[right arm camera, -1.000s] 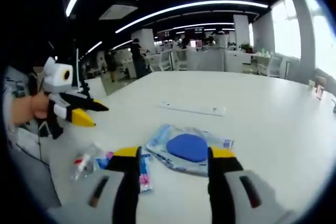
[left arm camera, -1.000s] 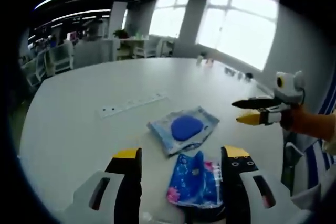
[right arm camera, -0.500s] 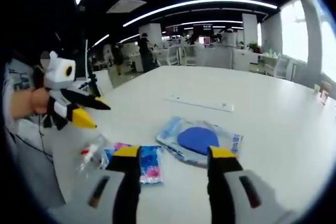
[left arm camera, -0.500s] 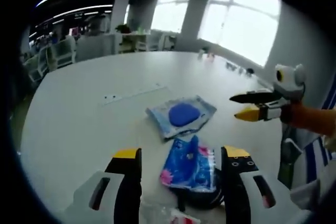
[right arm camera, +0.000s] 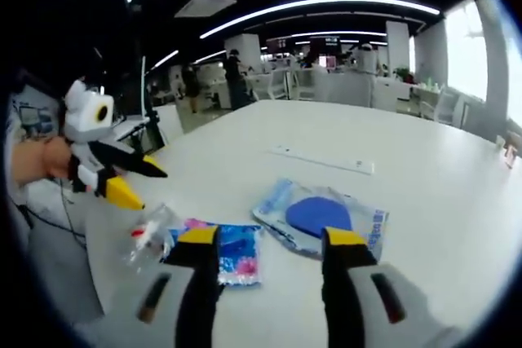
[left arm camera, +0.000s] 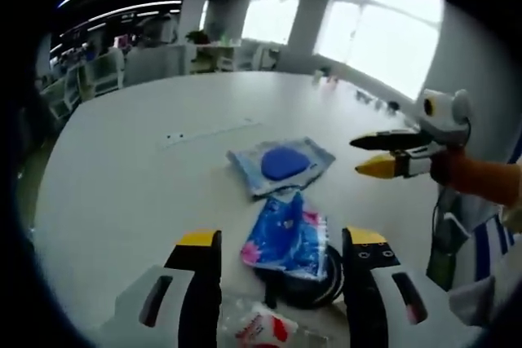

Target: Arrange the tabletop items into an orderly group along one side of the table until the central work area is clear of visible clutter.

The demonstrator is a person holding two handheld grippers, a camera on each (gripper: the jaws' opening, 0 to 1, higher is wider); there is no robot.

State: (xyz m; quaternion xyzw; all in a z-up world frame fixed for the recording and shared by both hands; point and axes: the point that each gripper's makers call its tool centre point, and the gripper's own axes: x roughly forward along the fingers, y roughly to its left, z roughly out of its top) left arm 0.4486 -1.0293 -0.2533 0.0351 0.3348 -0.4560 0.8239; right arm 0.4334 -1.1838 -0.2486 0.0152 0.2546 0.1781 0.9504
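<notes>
Both grippers spread wide, holding nothing, above the white tabletop (left arm camera: 114, 177). Left gripper (left arm camera: 281, 242) hovers over the blue-and-pink floral plastic packet (left arm camera: 285, 234), which lies on a black round object (left arm camera: 322, 283); clear packet with red print (left arm camera: 261, 328) lies near its jaws. Clear pouch with a blue disc (left arm camera: 281, 165) lies just beyond. Right gripper (right arm camera: 261, 242) faces the same group; floral packet (right arm camera: 232, 252) is partly behind its left jaw.

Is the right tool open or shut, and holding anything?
Open and empty: the right tool has a wide gap between its jaws, with bare table showing through.
</notes>
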